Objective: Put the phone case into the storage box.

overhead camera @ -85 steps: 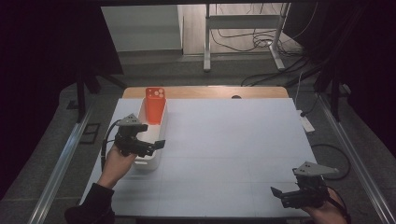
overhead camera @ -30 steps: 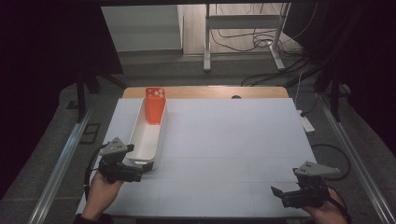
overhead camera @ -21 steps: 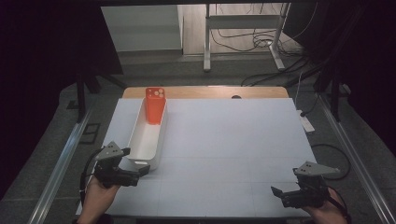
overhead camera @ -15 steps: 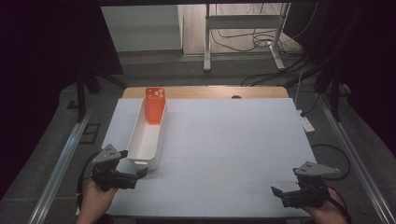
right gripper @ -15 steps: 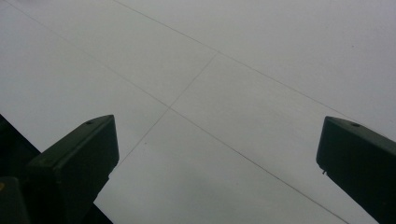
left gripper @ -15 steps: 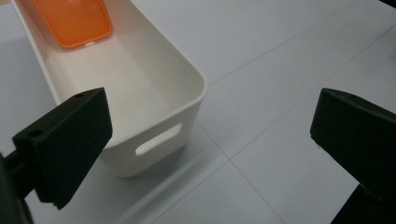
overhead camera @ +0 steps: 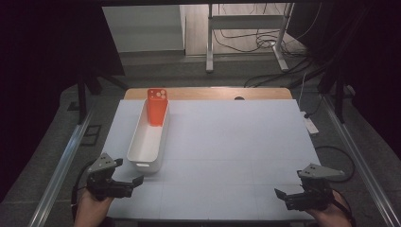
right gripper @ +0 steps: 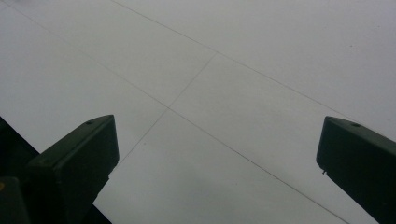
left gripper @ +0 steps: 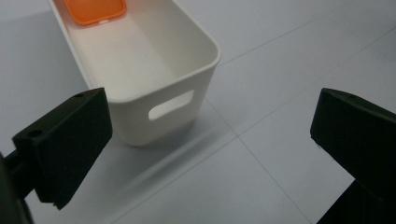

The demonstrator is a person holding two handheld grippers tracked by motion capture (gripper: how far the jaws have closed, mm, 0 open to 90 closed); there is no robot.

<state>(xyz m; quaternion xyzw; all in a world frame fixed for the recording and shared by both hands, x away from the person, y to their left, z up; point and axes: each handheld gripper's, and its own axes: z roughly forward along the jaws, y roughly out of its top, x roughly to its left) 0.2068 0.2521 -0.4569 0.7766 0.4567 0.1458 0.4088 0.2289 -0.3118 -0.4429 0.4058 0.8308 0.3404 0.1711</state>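
At the near left corner of the white-covered table (overhead camera: 227,142), the left gripper (overhead camera: 135,182) hangs just short of the long white plastic bin (overhead camera: 150,142), with its jaws spread wide and nothing between them. In the left gripper view, the bin's near end wall with its slotted handle (left gripper: 170,104) lies between the two black jaws but beyond their tips, apart from both. The orange phone-shaped case (overhead camera: 157,107) stands upright at the bin's far end; in the left gripper view it is cut off by the top edge, so only its lower rim (left gripper: 95,10) can be seen. The high view is too small to tell whether the case leans on the bin wall. At the near right corner, well apart from the bin, the right gripper (overhead camera: 283,195) hovers over bare table, its jaws likewise wide open and empty.
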